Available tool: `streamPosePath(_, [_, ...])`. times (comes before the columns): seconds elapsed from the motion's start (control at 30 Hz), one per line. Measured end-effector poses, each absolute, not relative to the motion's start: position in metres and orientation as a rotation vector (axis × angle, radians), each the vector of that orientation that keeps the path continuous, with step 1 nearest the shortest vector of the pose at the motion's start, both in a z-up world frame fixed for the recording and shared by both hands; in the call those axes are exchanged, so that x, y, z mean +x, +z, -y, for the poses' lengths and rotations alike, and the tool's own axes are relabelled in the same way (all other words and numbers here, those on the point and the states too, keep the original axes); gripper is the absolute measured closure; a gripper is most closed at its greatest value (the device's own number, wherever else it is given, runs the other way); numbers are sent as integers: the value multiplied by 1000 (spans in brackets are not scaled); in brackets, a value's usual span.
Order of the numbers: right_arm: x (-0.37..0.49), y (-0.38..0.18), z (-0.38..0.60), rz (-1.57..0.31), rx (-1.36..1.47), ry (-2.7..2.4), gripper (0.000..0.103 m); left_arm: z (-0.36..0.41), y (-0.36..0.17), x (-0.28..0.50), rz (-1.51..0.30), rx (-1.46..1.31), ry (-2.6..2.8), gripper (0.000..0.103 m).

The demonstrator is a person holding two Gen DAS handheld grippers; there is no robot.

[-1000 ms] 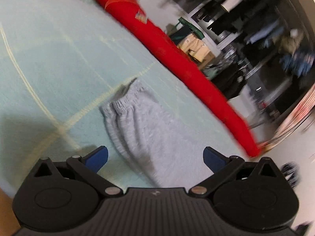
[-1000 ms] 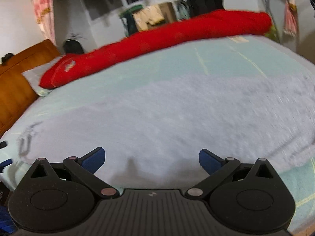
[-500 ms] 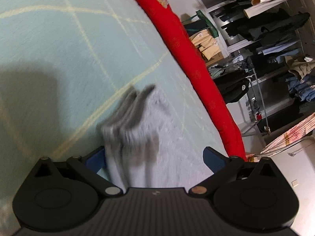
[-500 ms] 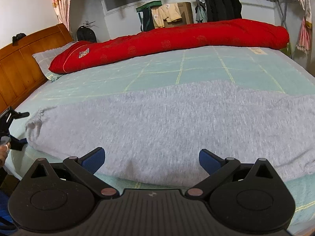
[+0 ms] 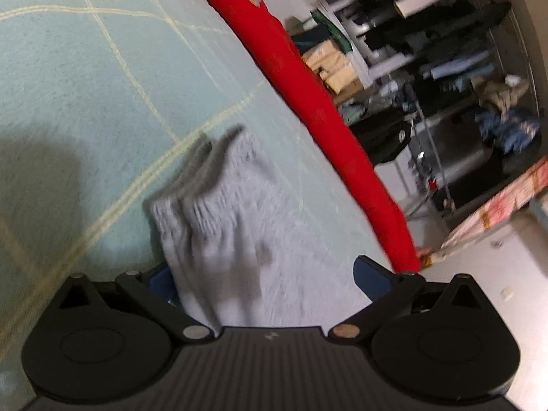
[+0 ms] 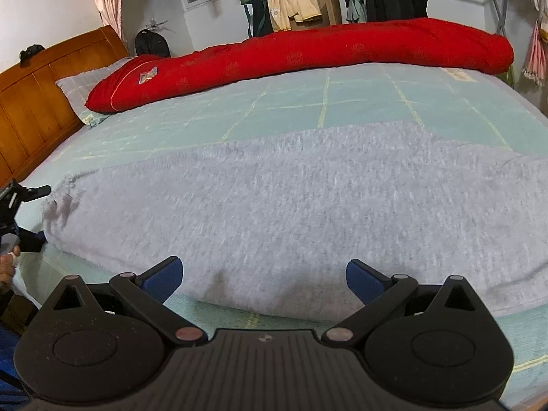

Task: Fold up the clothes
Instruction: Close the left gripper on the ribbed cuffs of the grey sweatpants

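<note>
Both the left gripper and right gripper are ribbed black plastic with silver pivot screws and blue-padded fingers.

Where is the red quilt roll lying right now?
The red quilt roll lies along the bed's far edge in the right wrist view, beyond the grey garment, with one end near the wooden headboard.

No readable text anywhere — labels and logos too blurred.

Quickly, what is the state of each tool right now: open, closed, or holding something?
Left tool: open, with the end of the grey trousers lying between its fingers, not clamped.
Right tool: open, holding nothing, at the near edge of the trousers.
</note>
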State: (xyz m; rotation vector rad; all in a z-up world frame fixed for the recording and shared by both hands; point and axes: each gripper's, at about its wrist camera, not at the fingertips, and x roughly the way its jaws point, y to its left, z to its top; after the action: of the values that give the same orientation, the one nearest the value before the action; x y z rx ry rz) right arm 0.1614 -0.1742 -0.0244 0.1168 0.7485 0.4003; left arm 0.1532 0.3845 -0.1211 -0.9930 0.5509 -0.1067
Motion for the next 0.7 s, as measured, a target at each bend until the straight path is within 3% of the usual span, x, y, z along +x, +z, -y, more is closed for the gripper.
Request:
streamPosePath(0.47, [162,-19,173,-737,105,407,0,-386,-128,147,-494,-948,-167,1])
streamPosePath(0.57, [161,-17,170,-729,103,418,0,-385,-125,151,-521,-930,-140,6])
streamPosePath(0.67, [161,-16,169,-727,93,416,0,-379,-123,148,-549,-864,-83,27])
streamPosePath(0.7, [161,-16,169,-728,93,414,0,-381,-124,145,-552,-866,-62,39])
